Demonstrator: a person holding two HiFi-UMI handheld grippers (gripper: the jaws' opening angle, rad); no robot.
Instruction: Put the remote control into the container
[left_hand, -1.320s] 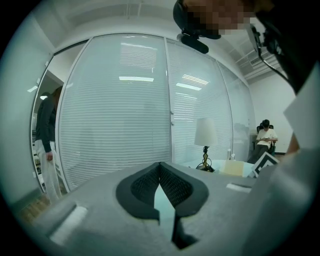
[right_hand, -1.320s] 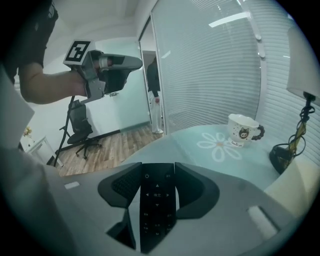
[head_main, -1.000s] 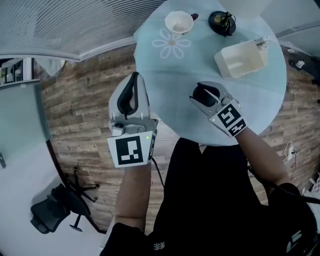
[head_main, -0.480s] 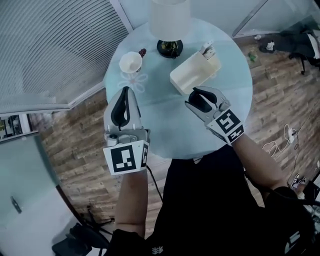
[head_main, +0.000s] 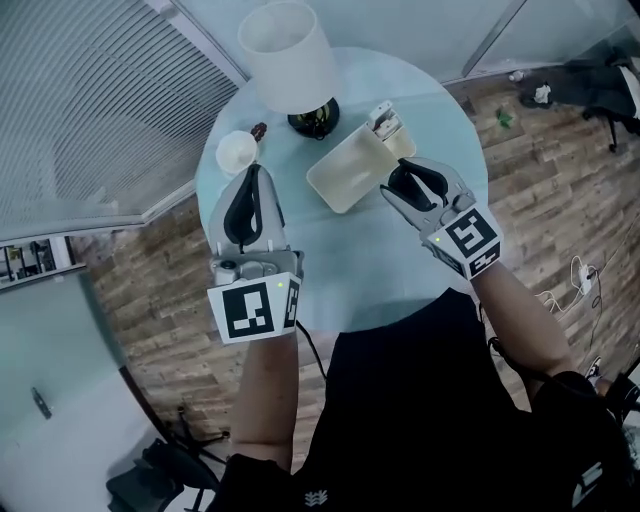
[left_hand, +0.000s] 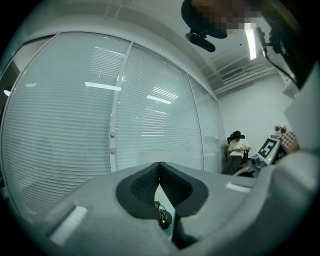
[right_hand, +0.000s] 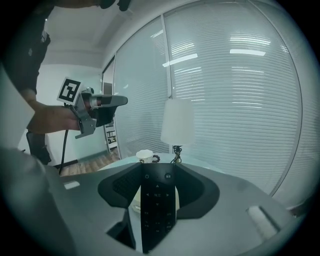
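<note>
In the head view my right gripper (head_main: 410, 172) is shut on a black remote control (head_main: 405, 190), and it hangs just over the near right end of the cream container (head_main: 345, 172) on the round glass table (head_main: 380, 270). The right gripper view has the remote (right_hand: 157, 205) lying lengthwise between the pads, buttons up, with the right gripper (right_hand: 157, 172) pointing at the lamp. My left gripper (head_main: 255, 172) is shut on nothing and hovers over the table's left edge. Its pad tips meet in the left gripper view (left_hand: 160, 165). A small white item (head_main: 383, 120) stands at the container's far end.
A white-shaded lamp (head_main: 290, 60) with a dark base stands at the table's far side. A white cup (head_main: 237, 152) sits to its left, also seen in the right gripper view (right_hand: 145, 156). Blinds and glass walls surround the table. A seated person (left_hand: 239, 150) is far off.
Both grippers have moved forward over the table and upward. The right gripper has carried the remote from mid-table to the container's right end. The left stays shut.
</note>
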